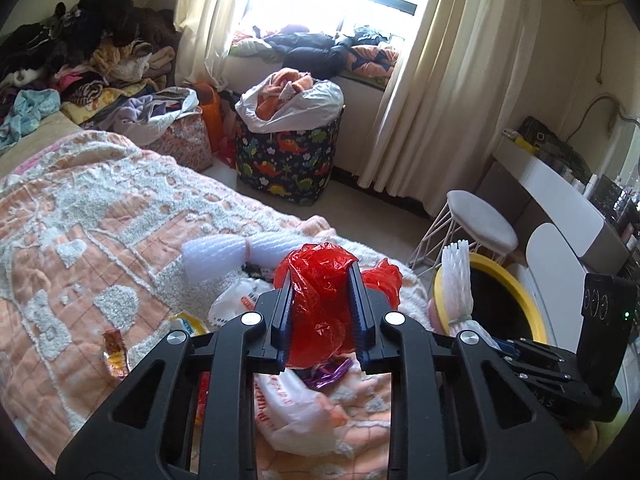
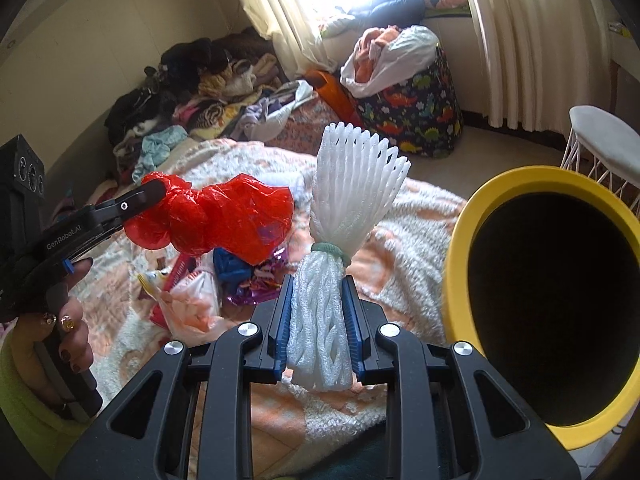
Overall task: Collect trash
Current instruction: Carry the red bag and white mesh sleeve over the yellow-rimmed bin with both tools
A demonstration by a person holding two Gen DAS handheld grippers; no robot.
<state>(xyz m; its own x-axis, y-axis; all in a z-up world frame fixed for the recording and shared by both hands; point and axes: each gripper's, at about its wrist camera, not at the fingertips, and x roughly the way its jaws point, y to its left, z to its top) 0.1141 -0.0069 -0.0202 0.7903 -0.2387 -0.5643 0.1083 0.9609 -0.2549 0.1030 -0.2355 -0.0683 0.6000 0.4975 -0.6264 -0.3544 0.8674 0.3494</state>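
You are at the carry-and-drop step: both pieces are lifted clear of the bed, and the yellow-rimmed bin stands open just beside the bed's edge, on your right. The next move, as I judge it, calls for bringing each piece over that dark mouth and only then letting go, since light plastic and foam can drift or cling to the pads.

Your left claw is nearly closed, pinching a crumpled red plastic bag that bulges out above and beside the fingers. Your right claw is likewise nearly closed, clamping the lower half of a white foam net sleeve tied with a green band, its fanned top standing upright near the bin's rim.

More wrappers and a white bag lie on the bed below, yet to be picked up.
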